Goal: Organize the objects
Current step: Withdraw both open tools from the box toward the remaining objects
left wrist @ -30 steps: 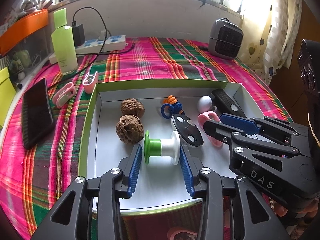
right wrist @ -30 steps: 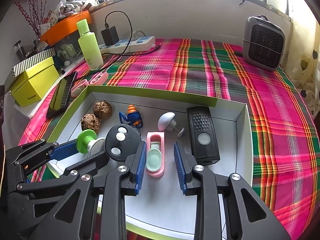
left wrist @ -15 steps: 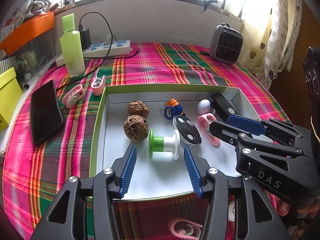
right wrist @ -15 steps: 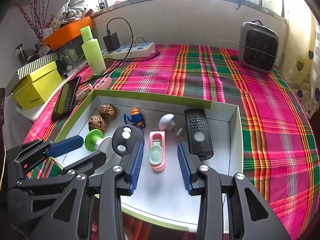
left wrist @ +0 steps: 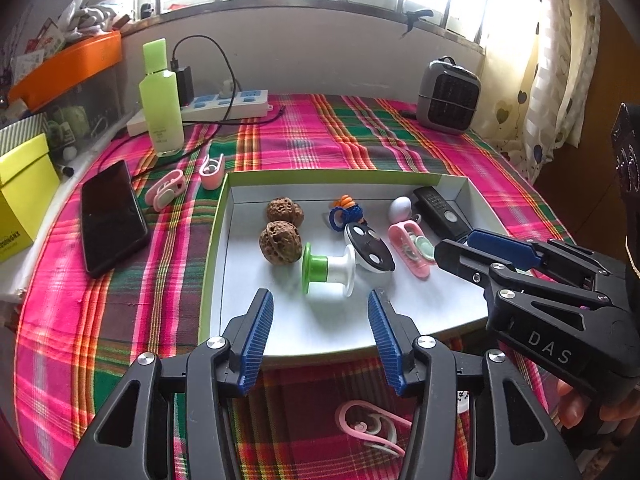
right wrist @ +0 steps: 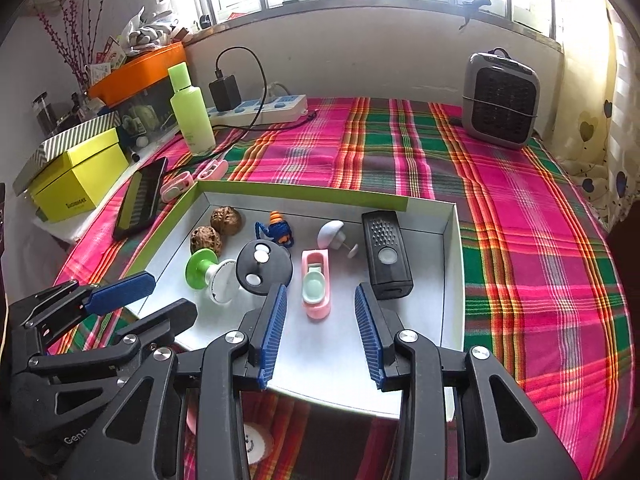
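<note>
On a plaid cloth (left wrist: 340,144), a shallow tray (left wrist: 216,240) with green rim and white floor. Inside, toward its left wall: two walnuts (left wrist: 280,242), touching or nearly so. Just beside them, lying on its side, a green-and-white spool (left wrist: 328,269). Leaning against the spool's white end, a black disc with white dots (left wrist: 370,247). Behind that, a small blue-and-orange toy (left wrist: 346,213). Further right, a pink clip with a mint pad (left wrist: 412,249), a white mushroom-shaped knob (left wrist: 400,207), and a black remote-like block (left wrist: 440,216) along the right wall.

Left gripper (left wrist: 320,334): jaws apart, nothing between them, held above the tray's near edge, short of the spool. Right gripper (right wrist: 320,334): jaws likewise apart and empty, the pink clip just ahead of the gap, untouched.

Outside the tray, to the left: a phone (left wrist: 110,218), two pink clips (left wrist: 166,190), a green bottle (left wrist: 160,100), a power strip (left wrist: 224,104); a small heater (left wrist: 448,100) at the far right.

Only in the left wrist view: a pink ear-hook piece (left wrist: 370,428) on the cloth before the tray, and fingertips under the right gripper's body. Only in the right wrist view: the yellow box's (right wrist: 76,184) full side, and the knob's stem with its small foot.
</note>
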`<act>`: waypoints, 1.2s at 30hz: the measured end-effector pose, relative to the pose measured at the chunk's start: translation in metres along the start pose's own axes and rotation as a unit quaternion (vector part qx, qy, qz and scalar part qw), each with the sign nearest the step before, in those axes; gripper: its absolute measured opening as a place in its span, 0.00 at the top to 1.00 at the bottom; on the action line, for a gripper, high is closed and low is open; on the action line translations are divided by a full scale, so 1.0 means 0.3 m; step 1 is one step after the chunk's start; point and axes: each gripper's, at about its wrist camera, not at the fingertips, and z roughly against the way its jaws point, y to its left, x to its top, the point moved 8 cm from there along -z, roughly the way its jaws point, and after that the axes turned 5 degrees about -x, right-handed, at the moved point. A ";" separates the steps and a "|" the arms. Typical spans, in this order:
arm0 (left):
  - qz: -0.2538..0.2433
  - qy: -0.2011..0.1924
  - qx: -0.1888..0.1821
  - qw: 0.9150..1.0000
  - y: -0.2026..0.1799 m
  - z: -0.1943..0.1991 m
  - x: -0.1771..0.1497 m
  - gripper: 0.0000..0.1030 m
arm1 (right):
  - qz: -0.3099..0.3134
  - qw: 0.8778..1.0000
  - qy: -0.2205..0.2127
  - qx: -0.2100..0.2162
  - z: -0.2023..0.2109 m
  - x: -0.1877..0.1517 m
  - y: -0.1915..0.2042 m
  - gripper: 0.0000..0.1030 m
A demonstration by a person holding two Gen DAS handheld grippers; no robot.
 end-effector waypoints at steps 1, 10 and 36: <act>0.002 -0.001 -0.001 1.000 0.002 0.006 -0.004 0.53 | -0.001 1.000 -0.001 0.000 0.006 -0.002 0.000 0.64; 0.013 -0.014 0.000 1.000 0.008 0.074 -0.034 0.53 | -0.002 1.000 -0.012 0.004 0.070 -0.040 0.017 0.64; 0.048 -0.019 -0.019 0.998 0.043 0.171 -0.156 0.53 | 0.011 1.000 -0.012 0.019 0.156 -0.210 0.074 0.64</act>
